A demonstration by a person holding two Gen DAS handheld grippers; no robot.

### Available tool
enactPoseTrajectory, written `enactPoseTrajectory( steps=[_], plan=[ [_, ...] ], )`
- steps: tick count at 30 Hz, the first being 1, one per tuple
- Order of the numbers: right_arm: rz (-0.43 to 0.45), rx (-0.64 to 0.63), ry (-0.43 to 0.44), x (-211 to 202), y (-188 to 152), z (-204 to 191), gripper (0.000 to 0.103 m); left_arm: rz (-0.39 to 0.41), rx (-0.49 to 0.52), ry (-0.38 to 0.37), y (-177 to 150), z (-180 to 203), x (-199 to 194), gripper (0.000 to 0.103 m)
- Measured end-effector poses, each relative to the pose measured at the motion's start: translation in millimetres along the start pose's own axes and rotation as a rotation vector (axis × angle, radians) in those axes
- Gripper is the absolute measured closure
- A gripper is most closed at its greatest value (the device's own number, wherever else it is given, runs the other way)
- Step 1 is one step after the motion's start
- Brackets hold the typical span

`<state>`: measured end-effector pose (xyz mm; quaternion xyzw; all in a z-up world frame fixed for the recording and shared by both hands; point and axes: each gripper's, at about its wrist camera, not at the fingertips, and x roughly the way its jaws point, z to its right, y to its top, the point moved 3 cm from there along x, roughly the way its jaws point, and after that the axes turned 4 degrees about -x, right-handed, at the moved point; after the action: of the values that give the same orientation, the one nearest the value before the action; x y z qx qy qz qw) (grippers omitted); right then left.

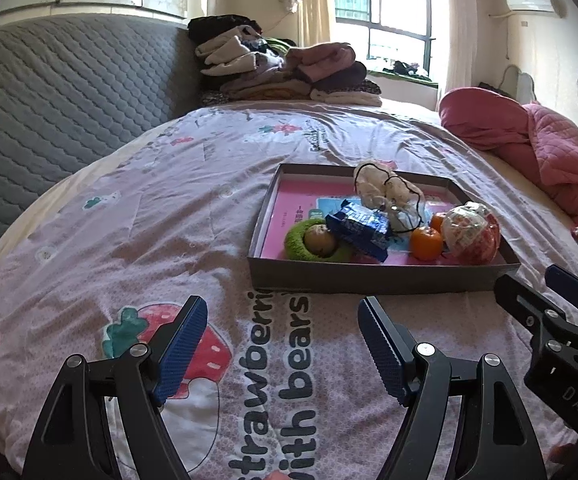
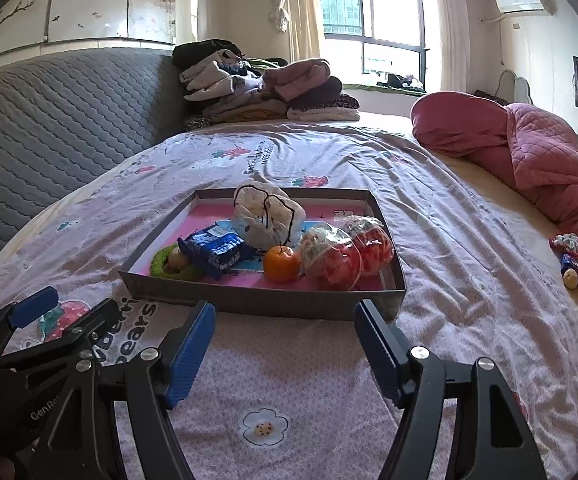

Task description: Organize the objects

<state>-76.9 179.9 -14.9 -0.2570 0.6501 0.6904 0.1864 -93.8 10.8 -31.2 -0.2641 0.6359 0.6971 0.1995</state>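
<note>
Tray (image 2: 249, 304) on bed (image 2: 289, 380) holds orange (image 2: 281, 265), snacks | both my jaws apart, empty | between picks | next: loose items (image 2: 571, 260) far right

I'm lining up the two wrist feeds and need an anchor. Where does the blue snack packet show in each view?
Left wrist: the blue snack packet is right of centre, in the tray's near-left part, leaning over the green ring.
Right wrist: the packet is left of centre, again beside the green ring.
Shared landmark: the orange, to the packet's right in both.
</note>
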Motion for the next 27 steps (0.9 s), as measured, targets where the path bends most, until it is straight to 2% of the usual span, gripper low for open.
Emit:
enactPoseTrajectory(
  steps=[9, 17, 27],
  plan=[
    [-0.024, -0.006, -0.008, 7, -8, 0, 0.032, -0.016, 0.012, 0.025, -6, -4, 10, 0.024],
    [-0.06, -0.011, -0.015, 15, -16, 1, 0.032, -0.032, 0.009, 0.006, -10, -5, 17, 0.024],
    [-0.062, -0.013, -0.006, 17, -19, 0, 0.032, -0.037, -0.002, 0.012, -11, -8, 22, 0.024]
  ],
)
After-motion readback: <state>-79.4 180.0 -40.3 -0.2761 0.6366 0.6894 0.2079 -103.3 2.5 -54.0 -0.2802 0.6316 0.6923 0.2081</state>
